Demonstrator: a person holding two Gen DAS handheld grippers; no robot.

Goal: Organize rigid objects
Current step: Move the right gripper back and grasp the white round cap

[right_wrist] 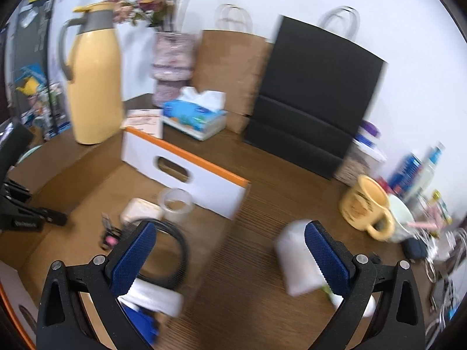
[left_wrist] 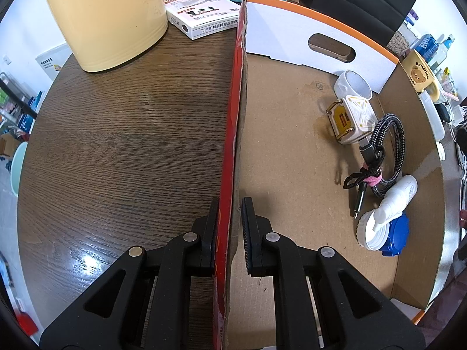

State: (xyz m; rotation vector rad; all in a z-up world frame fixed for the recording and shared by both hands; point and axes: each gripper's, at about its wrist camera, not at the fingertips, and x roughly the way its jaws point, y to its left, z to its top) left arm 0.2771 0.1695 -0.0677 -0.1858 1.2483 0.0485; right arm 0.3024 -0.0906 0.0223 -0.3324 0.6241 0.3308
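A shallow cardboard box [left_wrist: 286, 134] lies on the dark wood table. My left gripper [left_wrist: 230, 221] straddles its red side wall [left_wrist: 235, 122], with the left pad against the wall and the right pad a small gap away. Inside the box are a white charger [left_wrist: 351, 119], a clear tape roll [left_wrist: 353, 83], a braided cable [left_wrist: 388, 151], a white spray bottle [left_wrist: 397, 195] and a blue lid [left_wrist: 394, 234]. My right gripper [right_wrist: 230, 256] is open above the box's right edge. A white object [right_wrist: 297, 259] lies on the table by its right finger [right_wrist: 327, 256].
A yellow thermos jug [left_wrist: 105, 14] and a white product box [left_wrist: 201, 14] stand left of the box. Tissue pack [right_wrist: 195, 115], paper bags [right_wrist: 318, 99] and a vase stand at the back. A yellow mug [right_wrist: 364, 207] and clutter sit at the right.
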